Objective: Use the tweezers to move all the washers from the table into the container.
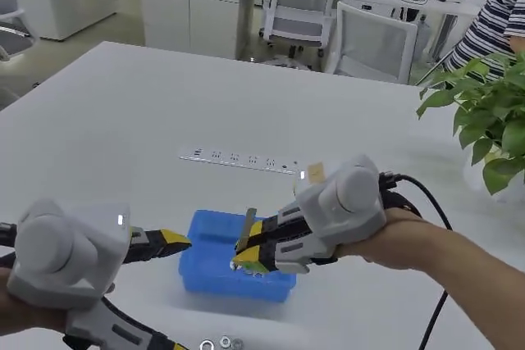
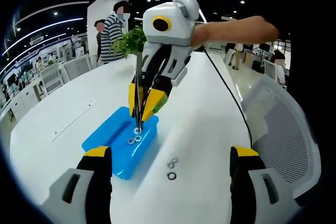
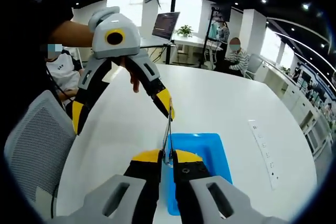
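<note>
My right gripper (image 3: 167, 157) is shut on slim metal tweezers (image 3: 168, 129). In the left gripper view it (image 2: 144, 111) comes in from above, and the tweezers (image 2: 138, 90) point down into the blue container (image 2: 107, 140). Their tips sit at a washer on the container floor, beside two more washers (image 2: 134, 140). I cannot tell whether the tips grip one. Three washers (image 2: 171, 167) lie on the white table just right of the container; they also show at the bottom edge of the head view as washers (image 1: 221, 342). My left gripper (image 2: 171, 153) is open and holds nothing, near the container (image 1: 205, 272).
A power strip (image 1: 238, 159) is set into the white table (image 1: 123, 137) behind the container. A leafy plant (image 1: 488, 120) stands at the right edge. Chairs (image 1: 373, 38) and desks sit beyond the table, with a person at the far right.
</note>
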